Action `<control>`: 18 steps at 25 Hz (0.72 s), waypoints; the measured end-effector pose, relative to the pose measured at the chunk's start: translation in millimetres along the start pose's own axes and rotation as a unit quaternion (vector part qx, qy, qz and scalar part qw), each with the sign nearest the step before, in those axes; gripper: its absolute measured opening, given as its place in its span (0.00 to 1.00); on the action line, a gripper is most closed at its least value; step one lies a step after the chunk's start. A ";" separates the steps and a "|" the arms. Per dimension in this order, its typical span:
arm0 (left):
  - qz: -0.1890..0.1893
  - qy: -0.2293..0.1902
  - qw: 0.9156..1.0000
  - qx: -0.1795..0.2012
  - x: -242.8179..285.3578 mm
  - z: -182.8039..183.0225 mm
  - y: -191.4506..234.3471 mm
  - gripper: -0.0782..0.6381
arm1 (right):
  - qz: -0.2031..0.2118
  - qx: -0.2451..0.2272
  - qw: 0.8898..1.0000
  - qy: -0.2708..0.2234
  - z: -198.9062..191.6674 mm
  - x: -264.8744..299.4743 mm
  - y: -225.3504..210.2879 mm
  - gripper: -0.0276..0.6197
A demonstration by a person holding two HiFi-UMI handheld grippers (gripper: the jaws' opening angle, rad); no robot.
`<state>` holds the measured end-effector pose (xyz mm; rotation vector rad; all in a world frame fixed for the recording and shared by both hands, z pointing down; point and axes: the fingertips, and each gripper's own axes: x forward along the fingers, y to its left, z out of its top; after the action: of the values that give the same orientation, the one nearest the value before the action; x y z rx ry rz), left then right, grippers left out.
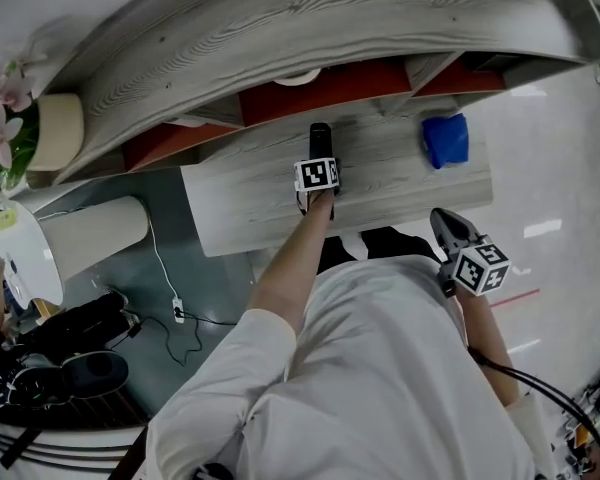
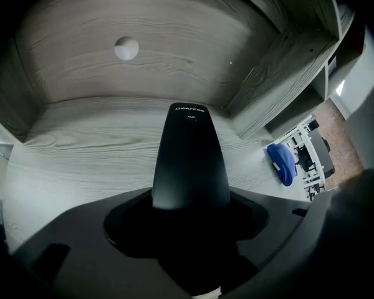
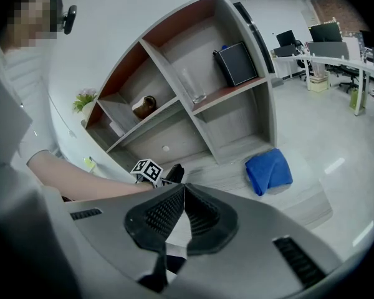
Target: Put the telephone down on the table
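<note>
A black telephone handset is over the back half of the grey wood table, and my left gripper is shut on its near end. In the left gripper view the handset sticks straight out of the jaws towards the shelf's back wall. Whether it touches the table top I cannot tell. My right gripper hangs off the table's front right corner, close to the person's body. It is shut with nothing in it, and its ribbed pads meet in the right gripper view.
A folded blue cloth lies at the table's right end. Behind the table stands a shelf unit holding a glass, a black box and a brown pot. A cable and plug lie on the floor at the left.
</note>
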<state>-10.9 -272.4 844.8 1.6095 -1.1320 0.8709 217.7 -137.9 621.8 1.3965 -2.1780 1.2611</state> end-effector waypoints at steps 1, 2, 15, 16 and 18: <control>0.005 0.009 1.000 0.001 4.5 -2.1 1.1 0.51 | -0.001 -0.001 1.000 0.000 1.7 -0.3 -0.8 0.07; 0.009 0.018 1.000 0.001 8.2 -4.3 2.5 0.51 | -0.002 -0.001 1.000 0.000 3.5 -1.1 -1.5 0.07; 0.059 0.025 0.998 0.018 22.4 -6.3 14.0 0.52 | -0.024 0.014 1.000 0.005 0.9 -16.5 -23.4 0.07; 0.066 0.021 0.997 0.024 22.4 -4.5 15.5 0.52 | -0.023 0.015 1.000 0.005 0.1 -16.4 -23.7 0.07; 0.069 0.021 0.997 0.029 23.0 -3.6 15.9 0.52 | -0.022 0.017 1.000 0.006 -1.2 -15.7 -23.9 0.07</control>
<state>-18.7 -277.1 871.5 1.5665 -1.2094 1.0297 245.3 -131.3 625.4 1.4388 -2.1155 1.2919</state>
